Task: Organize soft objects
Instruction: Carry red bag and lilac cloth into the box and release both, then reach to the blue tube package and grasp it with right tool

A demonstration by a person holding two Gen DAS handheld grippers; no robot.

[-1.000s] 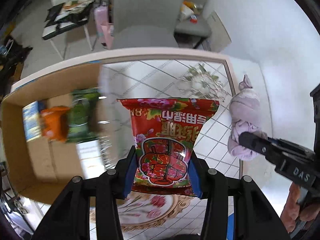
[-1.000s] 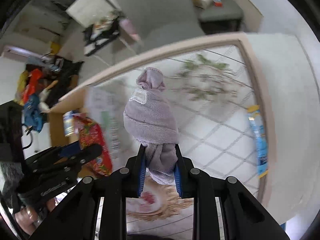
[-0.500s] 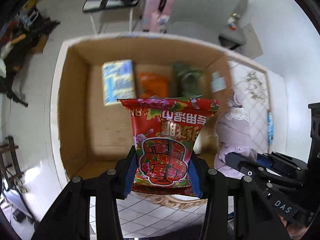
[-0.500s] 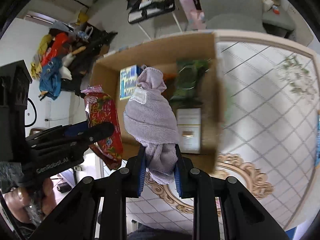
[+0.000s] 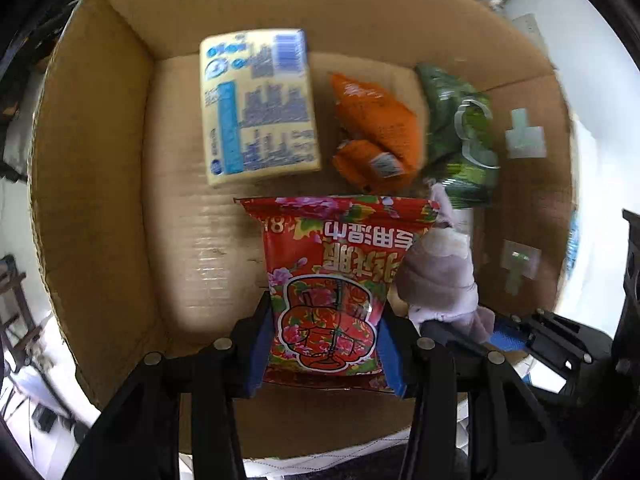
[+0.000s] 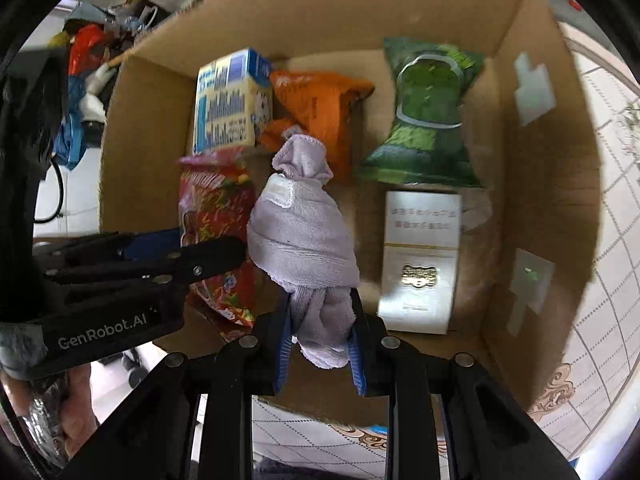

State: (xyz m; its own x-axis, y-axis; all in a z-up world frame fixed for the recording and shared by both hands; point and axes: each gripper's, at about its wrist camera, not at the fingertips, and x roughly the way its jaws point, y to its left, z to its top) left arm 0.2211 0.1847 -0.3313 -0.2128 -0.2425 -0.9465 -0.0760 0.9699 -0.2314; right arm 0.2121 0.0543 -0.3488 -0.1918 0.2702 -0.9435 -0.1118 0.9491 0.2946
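Now, in the left wrist view, the box (image 5: 92, 184) filled nearly the whole frame, where a second before the tiled counter had lain under the tongs and only a corner of the box showed at 9 o'clock. The left tongs (image 5: 324, 344) had swung over the opening, pressed onto the red packet (image 5: 332, 280), which hung above the bare cardboard floor. At 12 o'clock lay a blue-and-cream pack (image 5: 256, 104); toward 1 o'clock an orange cloth (image 5: 376, 128) and a green pouch (image 5: 460, 136). The towel (image 5: 440, 276) hung at 3 o'clock, touching the packet's edge.

From the right wrist view, the right tongs (image 6: 320, 344) had likewise come from counter to box, pinching the towel's (image 6: 300, 232) lower end, its knotted top pointing to 12 o'clock. A white carton (image 6: 420, 260) lay at 3 o'clock, below the pouch (image 6: 428, 116). The left tongs (image 6: 208, 256) reached in from 9 o'clock.

Both items looked ready to drop, probably the last step for this pair.

Patterned tile counter (image 6: 600, 340) showed at 4 o'clock; clutter of clothes (image 6: 80, 60) sat at 10 o'clock.
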